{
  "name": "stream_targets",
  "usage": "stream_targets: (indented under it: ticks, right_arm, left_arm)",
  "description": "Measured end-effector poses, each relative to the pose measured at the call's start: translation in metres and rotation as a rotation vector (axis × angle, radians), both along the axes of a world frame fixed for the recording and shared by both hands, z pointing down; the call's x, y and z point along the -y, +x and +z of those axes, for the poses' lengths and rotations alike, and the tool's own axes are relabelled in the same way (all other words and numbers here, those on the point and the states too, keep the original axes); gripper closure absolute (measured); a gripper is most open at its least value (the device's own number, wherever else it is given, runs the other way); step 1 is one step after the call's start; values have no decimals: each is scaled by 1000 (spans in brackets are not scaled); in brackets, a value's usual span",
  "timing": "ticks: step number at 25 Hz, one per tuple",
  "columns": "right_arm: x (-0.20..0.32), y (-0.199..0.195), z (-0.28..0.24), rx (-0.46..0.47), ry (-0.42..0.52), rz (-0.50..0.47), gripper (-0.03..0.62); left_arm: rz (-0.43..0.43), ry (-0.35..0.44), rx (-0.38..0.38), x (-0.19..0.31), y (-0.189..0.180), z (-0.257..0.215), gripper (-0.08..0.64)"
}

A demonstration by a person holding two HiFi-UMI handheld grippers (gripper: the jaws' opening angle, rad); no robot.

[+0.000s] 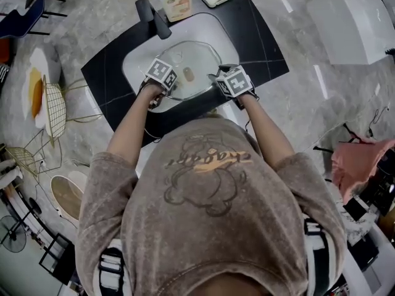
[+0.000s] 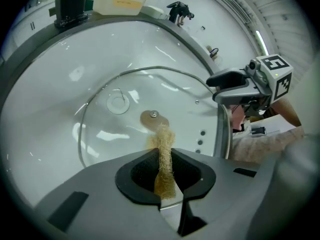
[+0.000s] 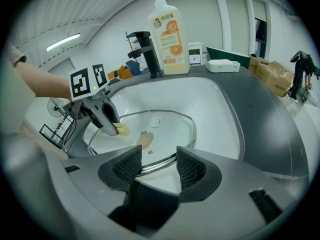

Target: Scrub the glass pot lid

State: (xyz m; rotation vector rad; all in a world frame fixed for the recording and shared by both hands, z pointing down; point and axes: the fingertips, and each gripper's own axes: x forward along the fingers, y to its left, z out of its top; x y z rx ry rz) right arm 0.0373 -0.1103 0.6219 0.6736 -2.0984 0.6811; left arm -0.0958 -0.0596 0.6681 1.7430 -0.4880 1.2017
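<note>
Left tongs (image 2: 165, 173), clamped on the scrub fibre (image 2: 163, 143), should rub firmly across the glass pot lid (image 2: 107, 134) ahead; right tongs (image 3: 158, 167), apart, straddle its rim

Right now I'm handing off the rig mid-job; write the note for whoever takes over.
Left gripper: shut on the loofah scrub, poised over the glass lid near its middle; contact unclear.
Right gripper: open, the lid's near rim crossing between its jaws.
Lid sits in the white sink, soap bottle behind.
Done: can't tell; no suds visible.
Left: scrub the lid, probably steadying the rim with the right gripper.
</note>
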Motion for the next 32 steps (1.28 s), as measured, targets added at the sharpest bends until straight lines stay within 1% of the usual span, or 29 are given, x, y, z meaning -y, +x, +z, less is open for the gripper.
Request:
stream_targets:
  ticks: [5,9,13,18,23,27,30,32]
  right_arm:
    - [1,2,0,-8,-1,9,371]
    - [0,3,0,-13,-6,10,371]
    - [1,4,1,-16,-9,11,373]
    - [0,3,0,-20,-5,11,373]
    - [-1,4,1,-27,-13,12,374]
    - [1,3,2,-25,-13,20,383]
    - [2,2,0,-21,-4,6,382]
    - [2,1,-1,-17,-5,1,382]
  left_arm:
    - [21,-43,-80,-15,27,-18,495]
    - [7,-55,-146,-18,54,-29,495]
    - [-25,-34,-200,-10,79,-34,495]
    - [-49,30,-273,8,101,-34,495]
    - [-83,63,-288,30,114,-25,495]
    - [-43,79,-290,45,119,-18,495]
    - [-54,88,-288,63,122,-9,495]
    - [-26,117,-276,75,125,-4,495]
